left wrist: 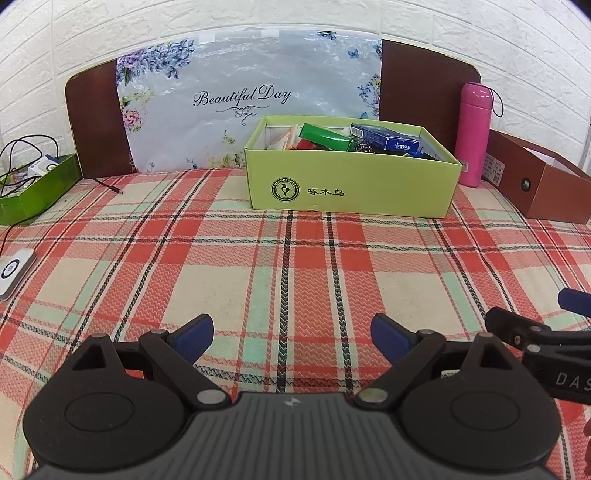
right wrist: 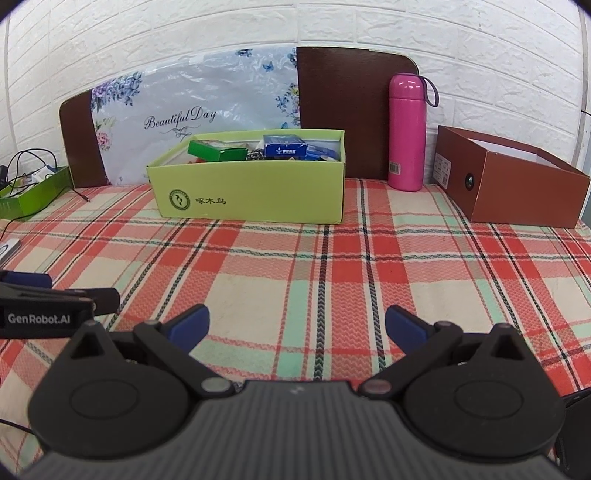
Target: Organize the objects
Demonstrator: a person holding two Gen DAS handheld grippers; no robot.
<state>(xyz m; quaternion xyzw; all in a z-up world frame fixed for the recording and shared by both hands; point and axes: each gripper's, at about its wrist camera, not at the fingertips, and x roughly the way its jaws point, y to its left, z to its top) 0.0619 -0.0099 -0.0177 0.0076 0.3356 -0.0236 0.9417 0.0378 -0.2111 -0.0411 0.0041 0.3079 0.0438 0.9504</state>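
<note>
bright, even light, soft shadows, sharp focus, strong fisheye bending and dark corners at the edges.

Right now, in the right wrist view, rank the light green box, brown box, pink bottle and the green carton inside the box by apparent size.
1. light green box
2. brown box, close behind, though it sits nearer the lens edge, so unsure
3. pink bottle
4. green carton

At your twelve o'clock a brown board leans on the white brick wall, with a flowered "Beautiful Day" sheet hung across it. The plaid tablecloth covers everything in front of you. At ten o'clock black cables loop above the cloth's edge, and a small white device lies flat at nine o'clock.
</note>
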